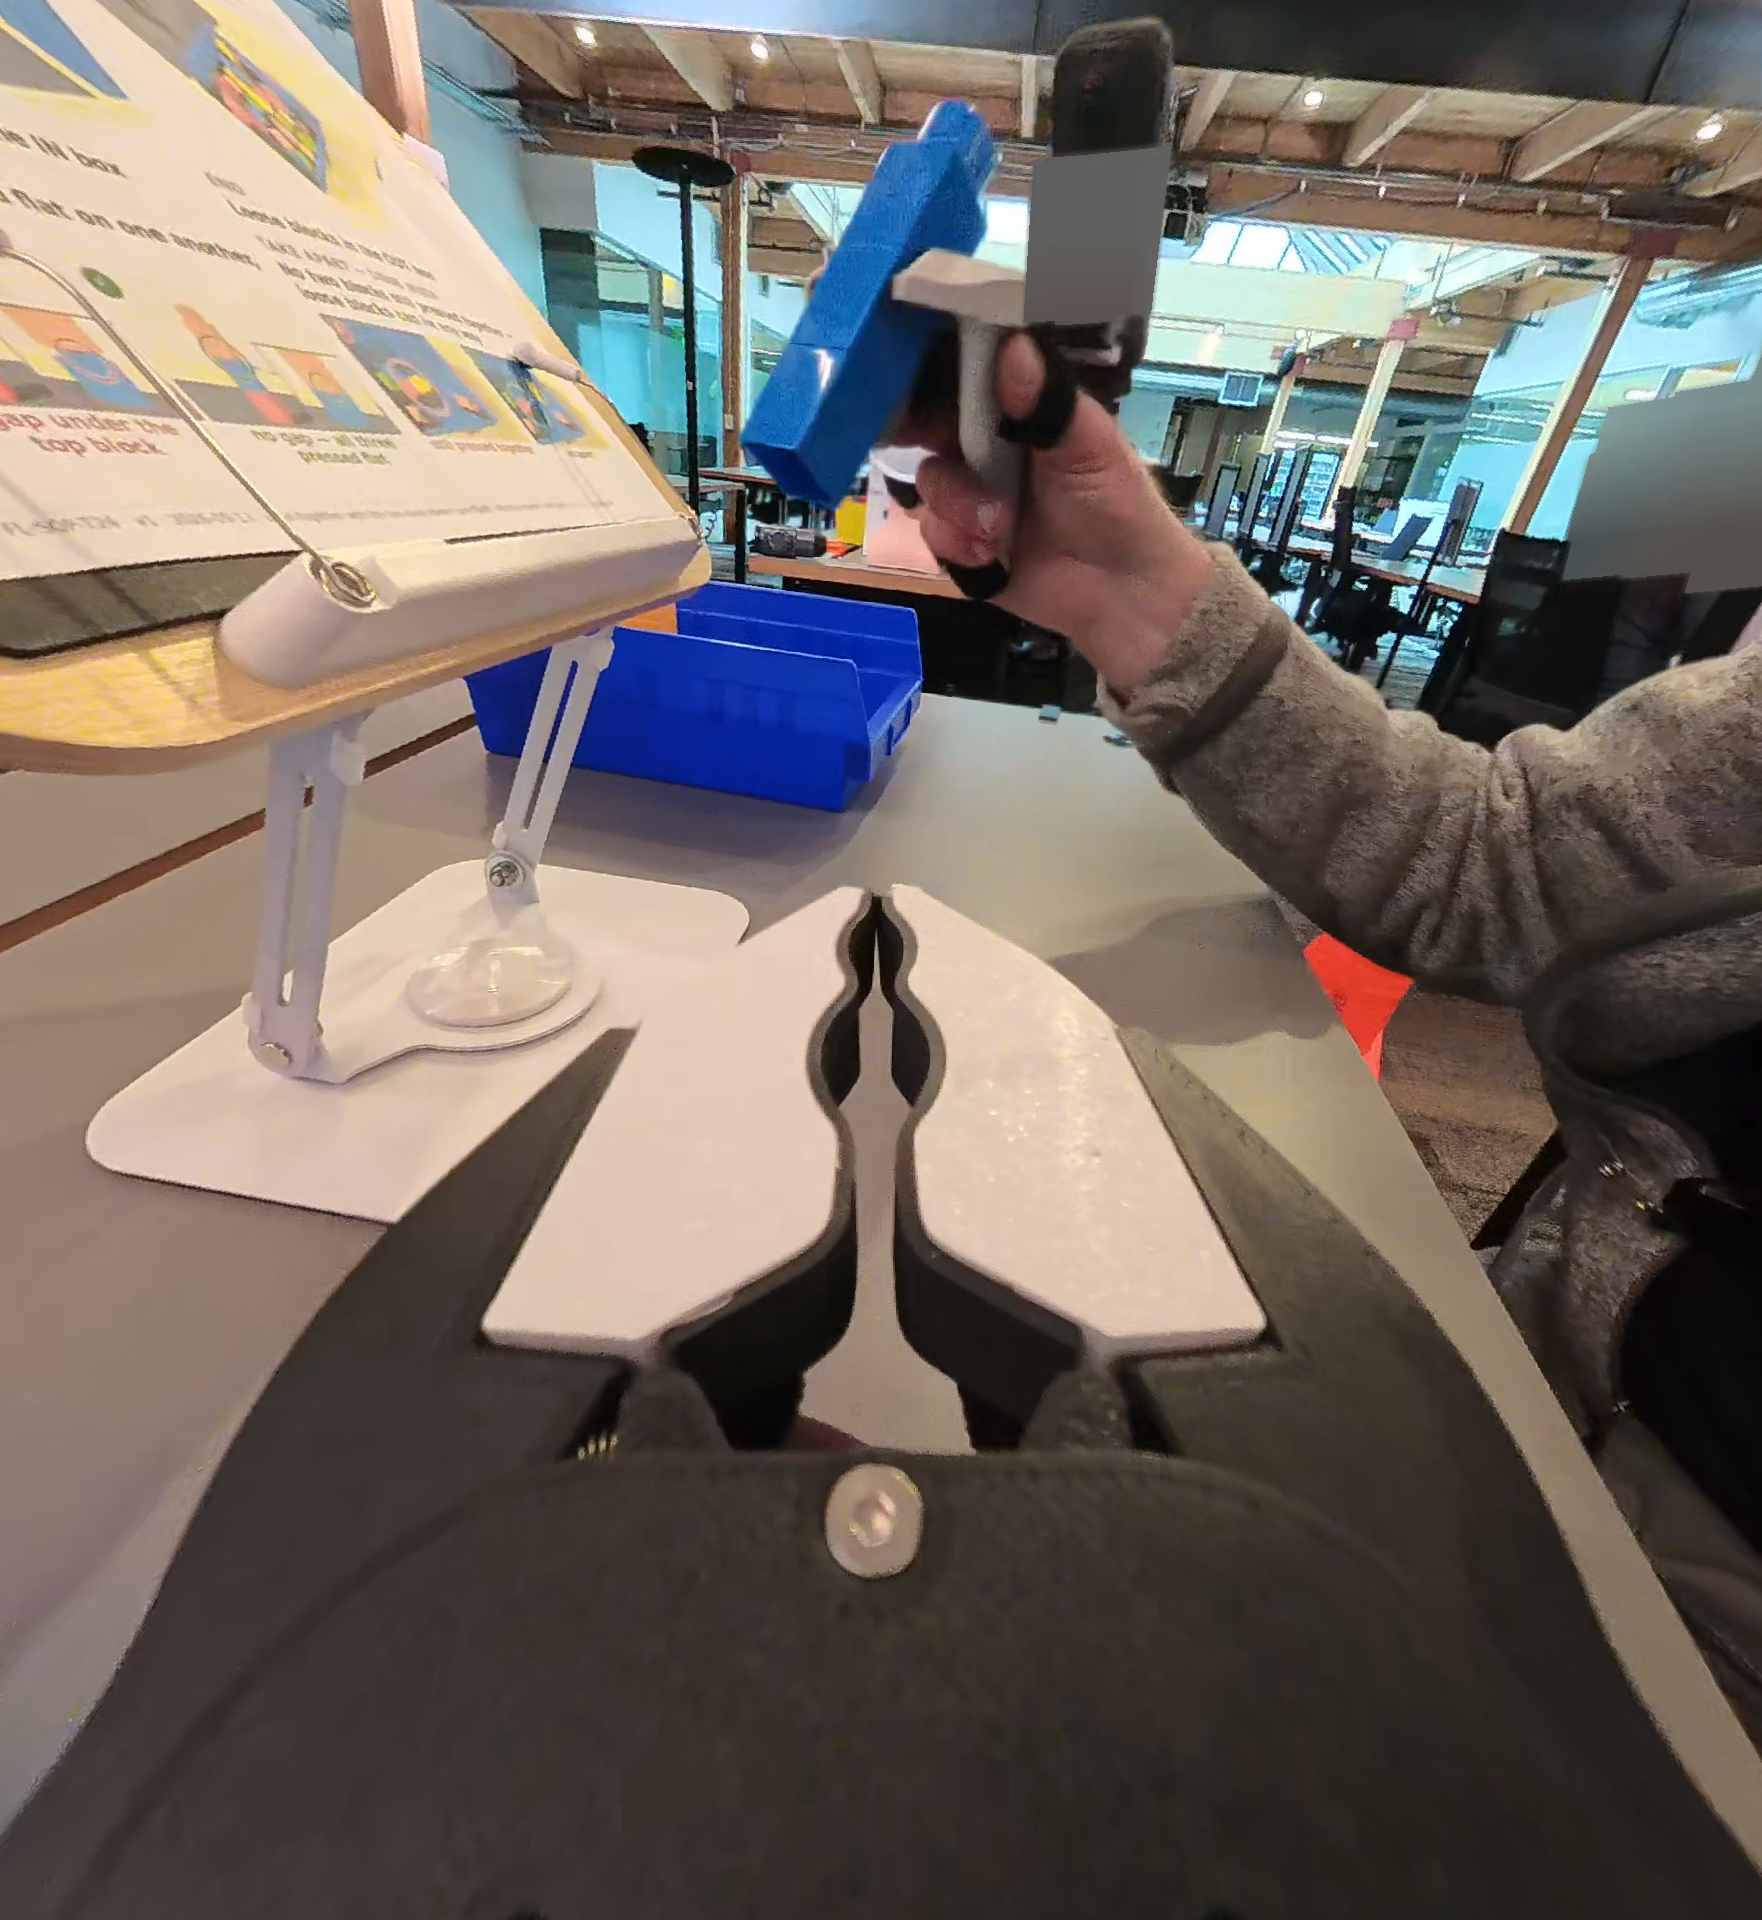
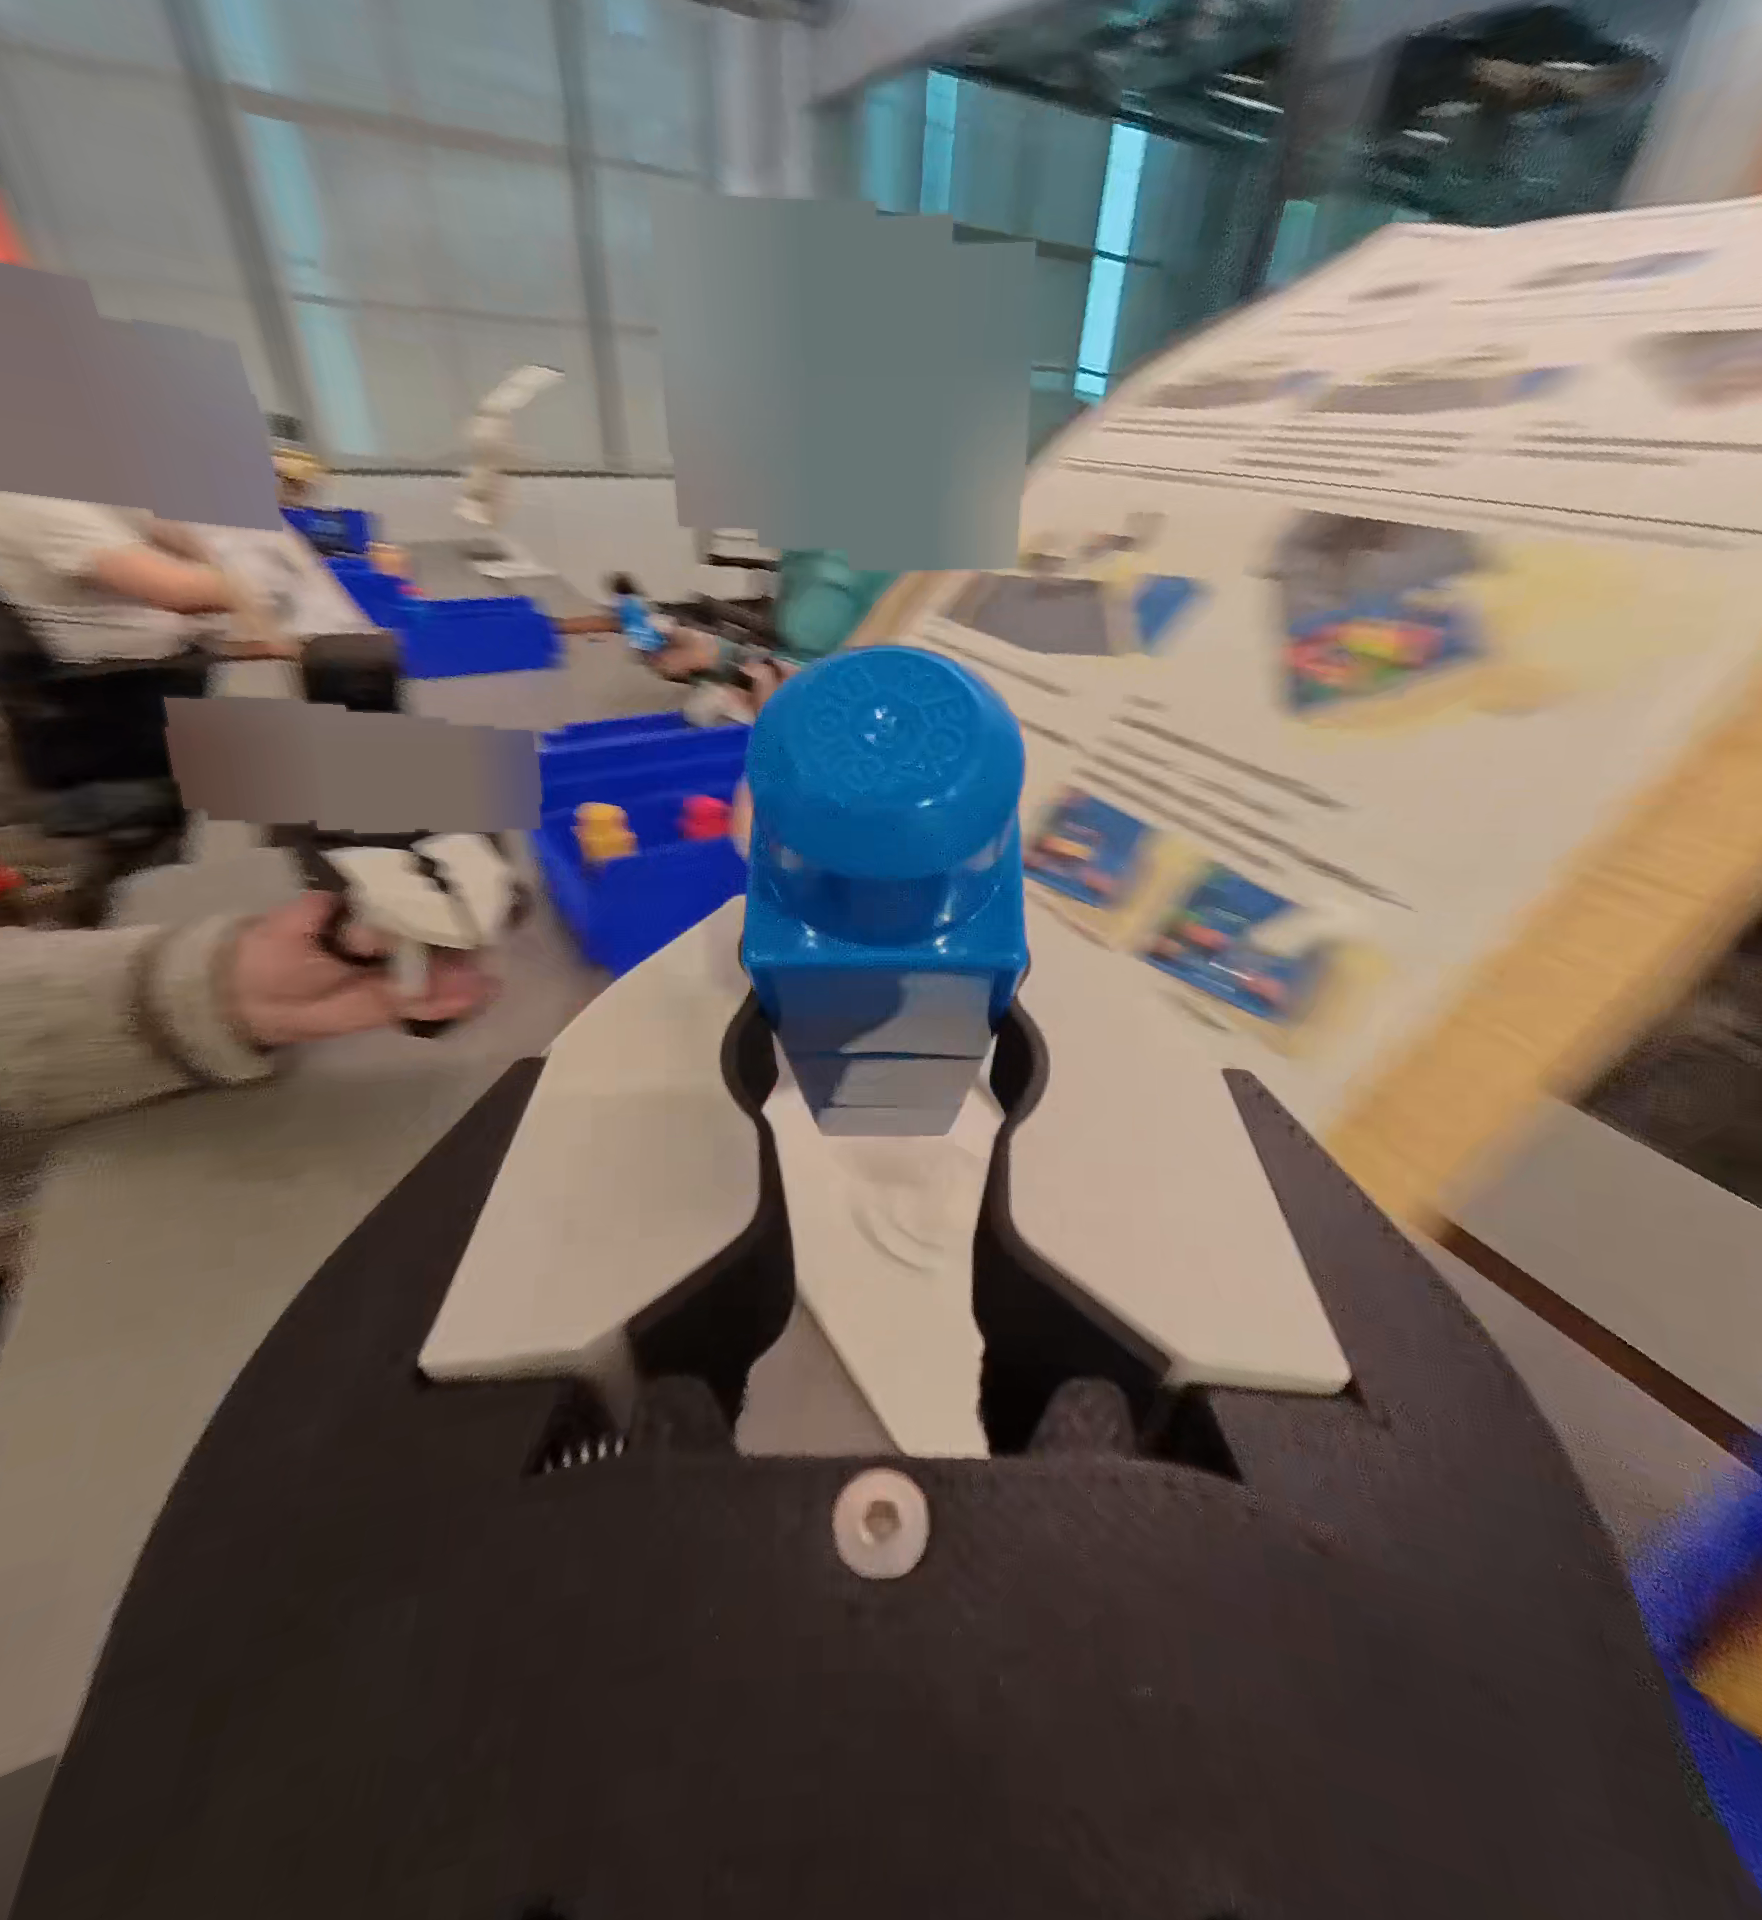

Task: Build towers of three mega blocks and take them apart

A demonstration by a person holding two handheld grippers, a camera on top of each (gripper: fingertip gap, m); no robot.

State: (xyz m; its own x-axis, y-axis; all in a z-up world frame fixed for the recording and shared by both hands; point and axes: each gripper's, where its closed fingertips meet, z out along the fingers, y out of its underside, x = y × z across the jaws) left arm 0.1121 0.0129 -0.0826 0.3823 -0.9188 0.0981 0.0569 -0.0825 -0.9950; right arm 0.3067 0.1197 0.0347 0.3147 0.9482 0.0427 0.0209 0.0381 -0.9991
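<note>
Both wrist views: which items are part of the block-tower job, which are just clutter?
Job:
- blue block tower, clamped in the right gripper
- left gripper, shut, nothing in it
- blue bin
- loose yellow block and red block in a bin

Clutter:
- instruction sheet on its white stand
- orange cone

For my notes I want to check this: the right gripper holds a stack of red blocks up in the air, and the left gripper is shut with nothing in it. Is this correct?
One detail is wrong: the stack of blocks in the right gripper is blue, not red, as both wrist views show. The rest stands: it is held up in the air, and the left gripper is shut with nothing in it.
</note>
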